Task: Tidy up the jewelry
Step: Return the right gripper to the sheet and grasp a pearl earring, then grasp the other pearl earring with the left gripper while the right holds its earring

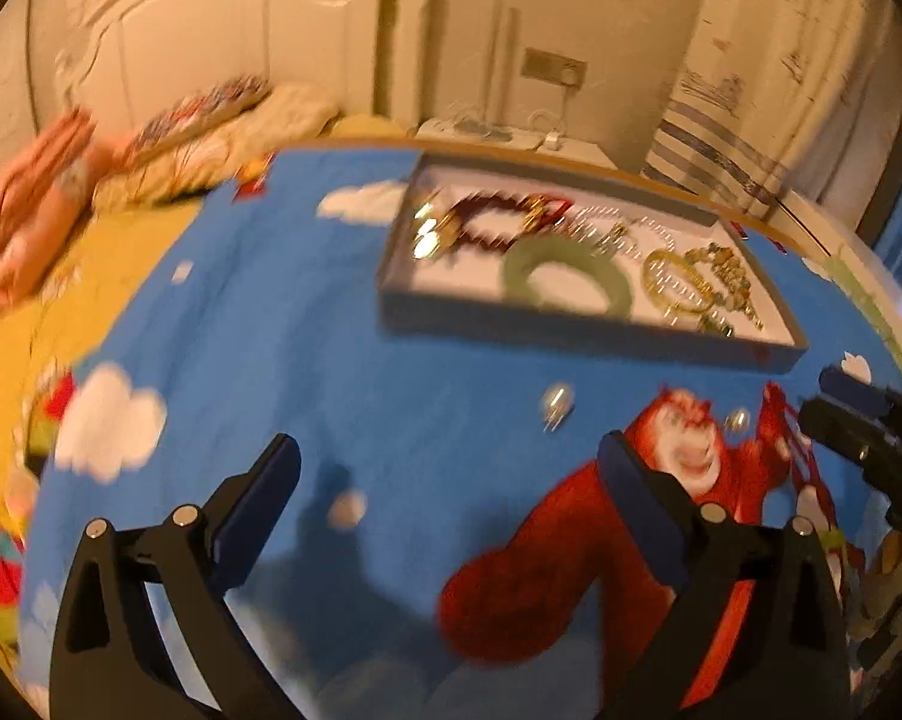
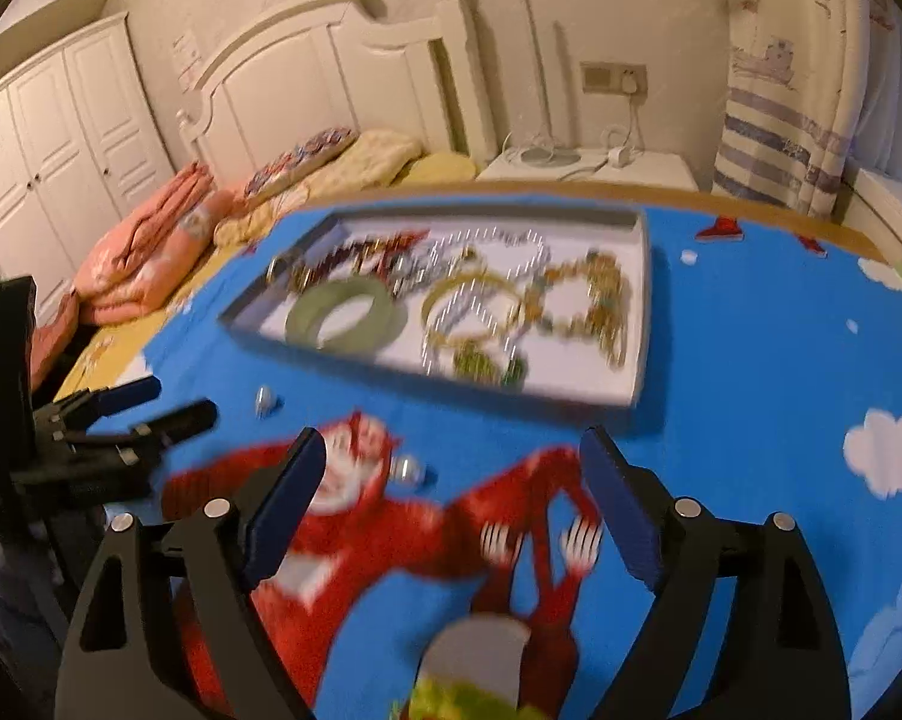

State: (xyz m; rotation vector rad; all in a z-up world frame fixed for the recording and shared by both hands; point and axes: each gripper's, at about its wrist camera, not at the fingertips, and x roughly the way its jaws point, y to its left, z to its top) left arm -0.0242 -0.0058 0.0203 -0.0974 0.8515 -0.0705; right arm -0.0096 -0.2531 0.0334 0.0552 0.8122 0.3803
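A shallow grey tray (image 1: 577, 333) with a white floor lies on the blue cartoon cloth. It holds a green jade bangle (image 1: 565, 279), a gold bangle (image 1: 670, 276), a dark red bead bracelet (image 1: 499, 222) and more beaded strands. Two small silver pieces (image 1: 556, 407) (image 1: 737, 420) lie loose on the cloth in front of it. My left gripper (image 1: 449, 450) hovers open over bare cloth, short of the tray. In the right wrist view the tray (image 2: 487, 217), jade bangle (image 2: 345, 315) and silver pieces (image 2: 266, 402) (image 2: 410, 468) show. My right gripper (image 2: 451, 444) is open and holds nothing.
The other gripper shows at each view's edge: the right one (image 1: 859, 426), the left one (image 2: 150, 411). A bed with pillows (image 2: 330, 162) and orange folded bedding (image 2: 150, 252) lies beyond the table's far-left edge. A nightstand with cables (image 2: 583, 168) and a curtain (image 2: 787, 120) stand behind.
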